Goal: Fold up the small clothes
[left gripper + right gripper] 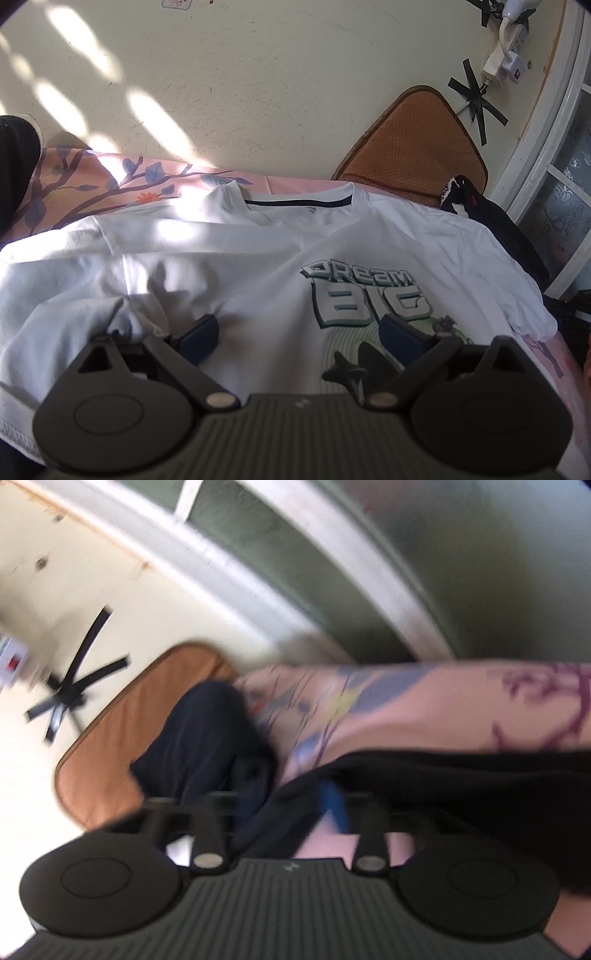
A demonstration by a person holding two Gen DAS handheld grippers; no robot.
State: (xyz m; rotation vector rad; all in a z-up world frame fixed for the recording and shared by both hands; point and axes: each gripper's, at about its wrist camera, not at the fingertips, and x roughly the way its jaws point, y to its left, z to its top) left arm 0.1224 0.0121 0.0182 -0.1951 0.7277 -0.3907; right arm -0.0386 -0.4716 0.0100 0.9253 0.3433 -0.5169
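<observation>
Here the white T-shirt (229,258) lies spread face up across the middle of the left wrist view, on a pink floral bedsheet (110,173), collar toward the top; no fold looks made yet, so nearly all the work remains. The left gripper (299,334) hovers over it, jaws wide apart and empty. The right gripper (291,805), in a blurred view, has its jaws closed amid dark clothes (207,746) at lower centre; whether it holds them is unclear.

White T-shirt (258,258): soft matt cloth, glossy print; floral sheet (110,177): smooth cloth; brown cushion (413,147): mesh-textured fabric; wall (240,74): rough matt plaster.
</observation>
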